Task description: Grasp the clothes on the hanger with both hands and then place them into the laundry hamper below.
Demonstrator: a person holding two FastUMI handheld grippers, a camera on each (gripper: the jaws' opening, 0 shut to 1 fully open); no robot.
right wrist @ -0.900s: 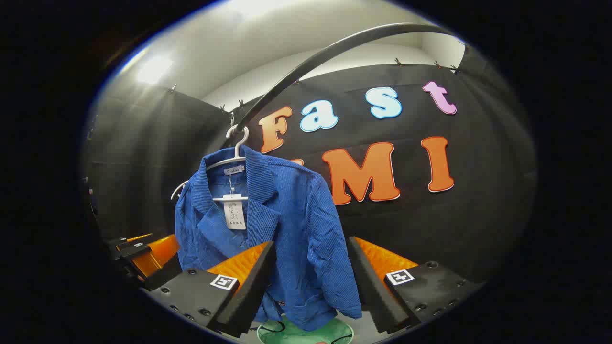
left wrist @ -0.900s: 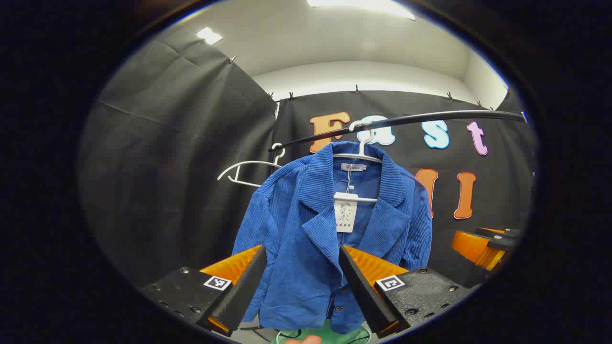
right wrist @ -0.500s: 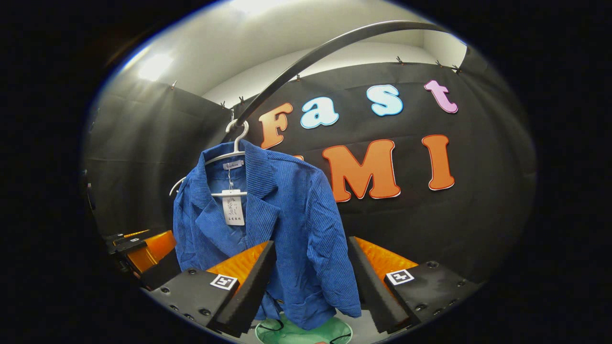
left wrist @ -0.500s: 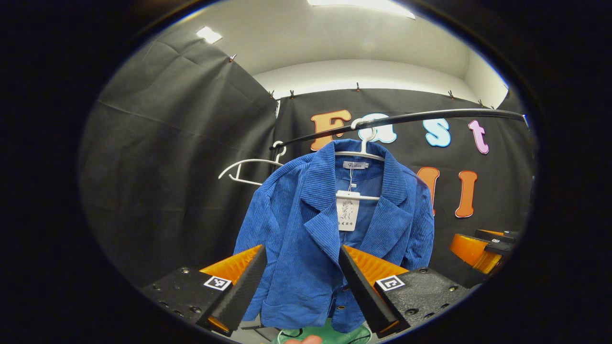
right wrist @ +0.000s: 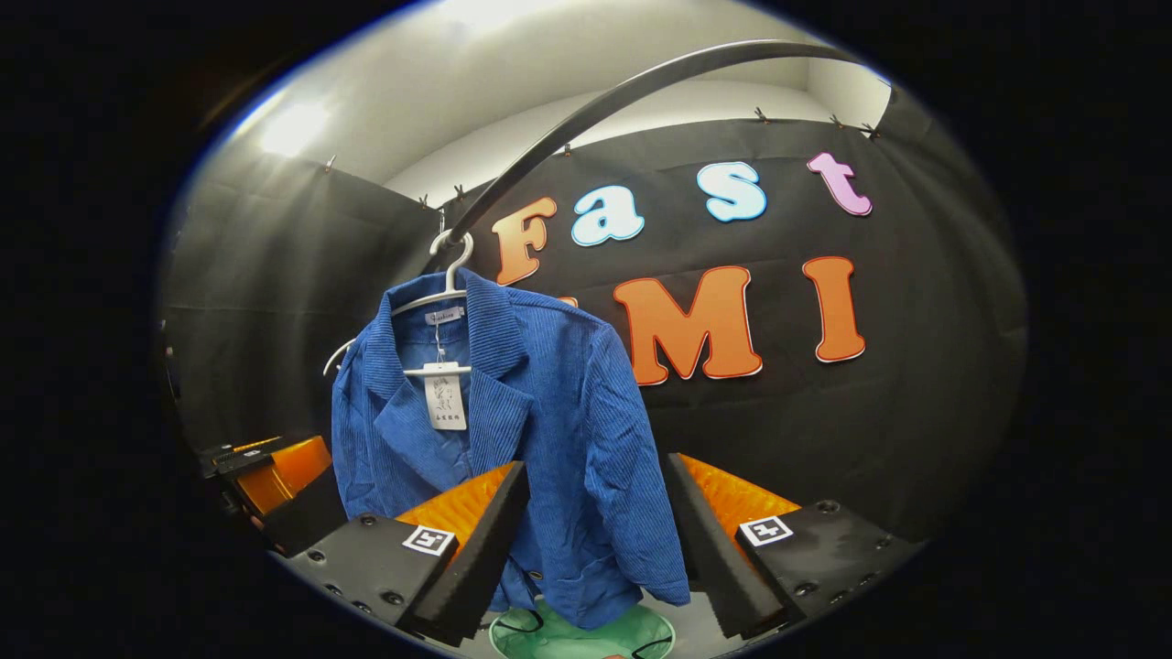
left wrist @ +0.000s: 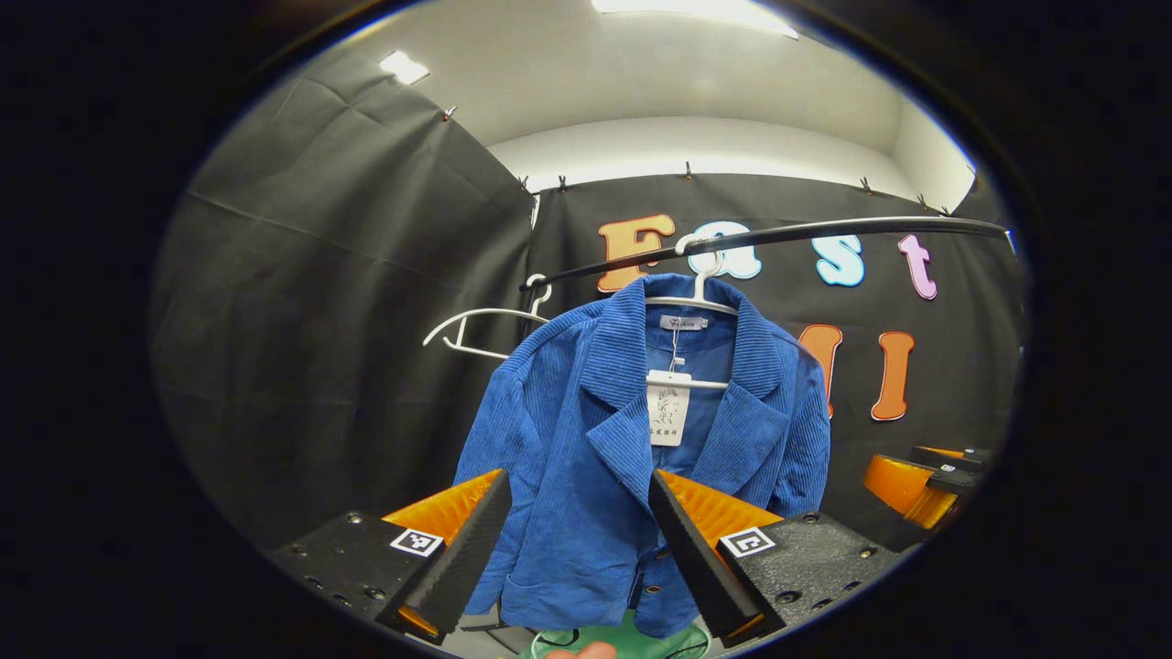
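1. We hold both tongs wide: the left gripper [left wrist: 568,540] and the right gripper [right wrist: 595,540] each show a broad gap between the two black pads, and nothing is between them yet.
2. The task's thing, the blue jacket [left wrist: 632,458], hangs ahead of both grippers on a white hanger [left wrist: 693,302], whose hook sits over the black rail [left wrist: 824,229]. In the left gripper view it is straight in front and a little above the fingers. In the right gripper view the jacket [right wrist: 513,439] is ahead and toward the left finger, with its near sleeve between the fingers.
3. The step in hand, as we judge it, is the approach; no grasp is made so far. To do it well, we bring each gripper forward to its own shoulder of the jacket, high near the collar, not to the loose hem.
4. We think the corduroy cloth is thick but soft, so each pair of pads should take a good fold of cloth and not only the edge.
5. We take care not to pinch the hanger itself, or the jacket cannot slide off. The paper tag [left wrist: 668,407] at the neck is also better left alone.
6. The green hamper [right wrist: 586,636] is below the jacket's hem, just ahead of the fingertips, so after the grasp the way is down.
7. An empty second hanger [left wrist: 481,329] is on the rail beyond the left finger; we keep the left gripper apart from it.
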